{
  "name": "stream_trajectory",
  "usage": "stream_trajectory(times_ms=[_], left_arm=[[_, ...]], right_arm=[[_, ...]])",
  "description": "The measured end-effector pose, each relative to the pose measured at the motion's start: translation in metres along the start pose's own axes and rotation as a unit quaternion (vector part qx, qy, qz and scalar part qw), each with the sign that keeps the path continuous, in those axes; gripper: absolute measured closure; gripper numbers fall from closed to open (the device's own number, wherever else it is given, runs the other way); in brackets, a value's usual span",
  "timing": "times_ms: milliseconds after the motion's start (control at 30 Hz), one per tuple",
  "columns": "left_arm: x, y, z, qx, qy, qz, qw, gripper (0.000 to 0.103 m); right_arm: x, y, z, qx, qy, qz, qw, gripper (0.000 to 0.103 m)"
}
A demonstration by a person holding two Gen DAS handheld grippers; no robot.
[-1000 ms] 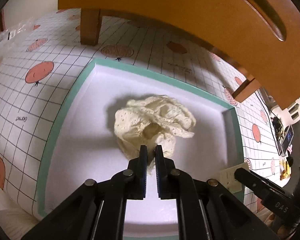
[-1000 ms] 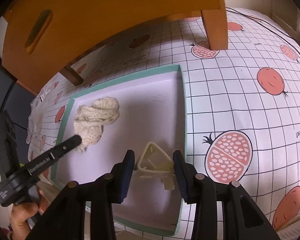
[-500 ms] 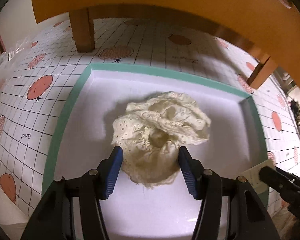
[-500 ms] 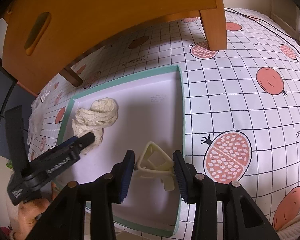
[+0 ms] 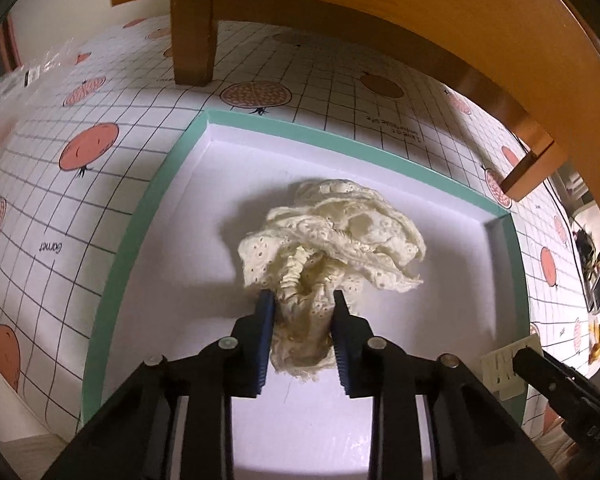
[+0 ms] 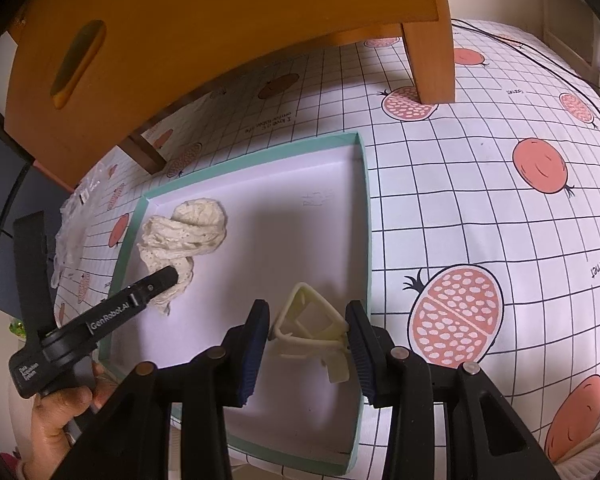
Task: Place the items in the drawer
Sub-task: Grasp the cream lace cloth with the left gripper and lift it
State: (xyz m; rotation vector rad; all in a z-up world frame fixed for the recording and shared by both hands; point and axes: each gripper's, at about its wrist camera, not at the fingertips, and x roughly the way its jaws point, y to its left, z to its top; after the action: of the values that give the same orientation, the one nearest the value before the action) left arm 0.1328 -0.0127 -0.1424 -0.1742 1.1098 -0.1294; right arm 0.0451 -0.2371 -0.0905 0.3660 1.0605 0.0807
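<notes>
2 items sit in tray [image 6: 364,216]: L gripper [image 5: 302,300] closing on lace cloth [image 5: 332,232] near left edge, R gripper [image 6: 308,320] clamps plastic clip [image 6: 308,324] by right edge; drawer transfer pending.

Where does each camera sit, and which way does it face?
Left wrist: on the left gripper, looking down into the shallow tray; the gripper is closing around the lace cloth. No body part shows.
Right wrist: on the right gripper, looking down at the tray's other end, gripping a cream plastic frame; a hand shows at lower left.
Shared: tray, cloth, orange stool, each other's gripper.
</notes>
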Motion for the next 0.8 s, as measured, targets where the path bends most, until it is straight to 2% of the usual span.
stream_trajectory(times_ms=[267,800], left_arm=[[-0.002,0.006,-0.003,-0.02,0.005,-0.013,0.9997,0.084],[-0.021,0.012,-0.003,-0.04,-0.006,-0.026,0.9989,0.087]], right_arm=[[-0.001,0.0,0.0,0.0,0.003,0.0,1.0,0.061],[-0.006,0.001,-0.002,-0.008,0.002,-0.004,1.0,0.061]])
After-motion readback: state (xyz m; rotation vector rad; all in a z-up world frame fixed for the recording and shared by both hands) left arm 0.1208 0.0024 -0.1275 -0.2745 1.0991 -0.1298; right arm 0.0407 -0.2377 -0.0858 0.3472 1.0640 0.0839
